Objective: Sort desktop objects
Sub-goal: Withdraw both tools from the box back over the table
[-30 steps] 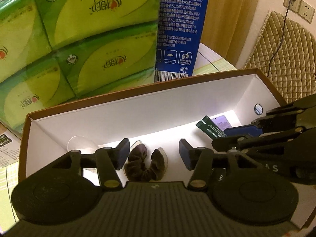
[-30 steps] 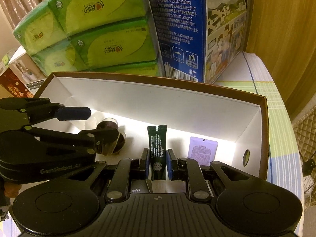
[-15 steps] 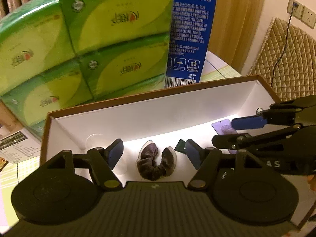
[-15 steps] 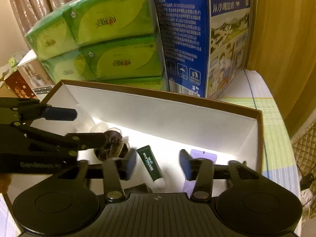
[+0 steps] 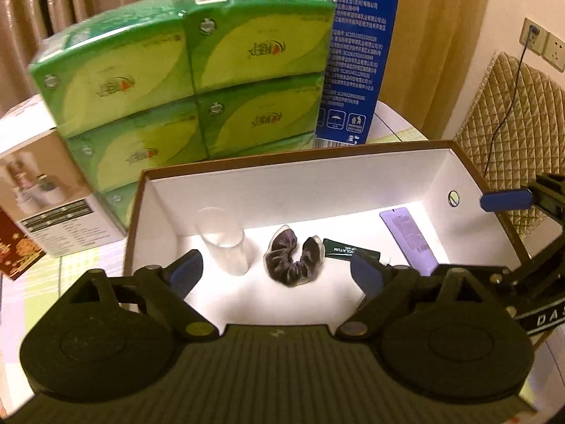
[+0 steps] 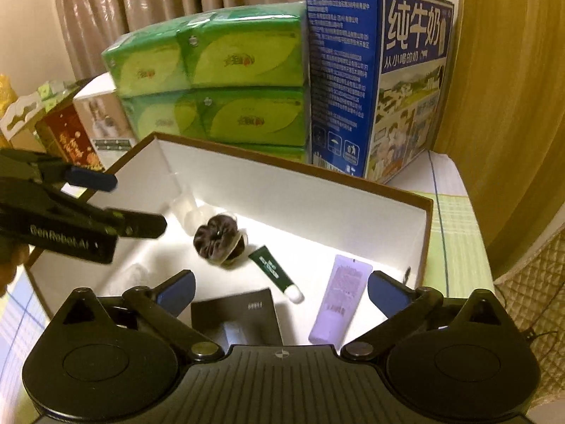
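Warm, dim room light is tinting everything yellow; the white box floor is glaring, blown out. Fisheye bending is curving the edges, corners darkening, and the tissue packs are blurring slightly

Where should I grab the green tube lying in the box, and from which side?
Grip the green tube across its flat body, midway along, coming straight down from above. It lies flat on the box floor, slanted, white cap toward the camera, with bare floor on both long sides. Turn the claw crosswise to its length.

Matt white card box, velvety cloth scrunchie, clear glossy plastic cup.
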The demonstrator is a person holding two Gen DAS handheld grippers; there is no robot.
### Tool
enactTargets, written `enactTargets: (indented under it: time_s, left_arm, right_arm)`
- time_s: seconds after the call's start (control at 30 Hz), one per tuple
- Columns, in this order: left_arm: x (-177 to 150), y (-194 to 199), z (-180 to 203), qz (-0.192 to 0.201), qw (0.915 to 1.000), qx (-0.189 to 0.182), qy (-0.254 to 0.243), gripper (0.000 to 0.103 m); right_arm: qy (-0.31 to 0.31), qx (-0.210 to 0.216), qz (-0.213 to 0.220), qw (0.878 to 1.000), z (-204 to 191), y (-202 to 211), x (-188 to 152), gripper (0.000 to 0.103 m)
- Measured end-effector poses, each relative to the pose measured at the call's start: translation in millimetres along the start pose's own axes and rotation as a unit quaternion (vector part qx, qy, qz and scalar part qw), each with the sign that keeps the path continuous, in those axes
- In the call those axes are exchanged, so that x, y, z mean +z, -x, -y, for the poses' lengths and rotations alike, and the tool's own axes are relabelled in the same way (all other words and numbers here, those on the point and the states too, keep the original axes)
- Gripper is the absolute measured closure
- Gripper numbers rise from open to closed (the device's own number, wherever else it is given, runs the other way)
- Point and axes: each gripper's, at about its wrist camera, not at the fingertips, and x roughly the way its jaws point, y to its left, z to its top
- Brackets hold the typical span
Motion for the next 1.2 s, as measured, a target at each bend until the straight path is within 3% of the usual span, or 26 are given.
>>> enactTargets:
  time_s: [0.57, 1.2]
  left_arm:
    - [-35.3, 65.1, 12.9, 0.002, 0.9992, 0.036, 0.017, 0.008]
    - [-75.9, 136.9, 42.7, 0.011, 0.9987, 0.044, 0.022, 0.004]
  right_arm:
    - [-0.053, -0.006, 0.009, 0.999, -11.1, 63.5, -28.8, 0.002]
    - [-0.058, -0.01, 0.027, 0.998, -31.7, 125.7, -59.9, 0.002]
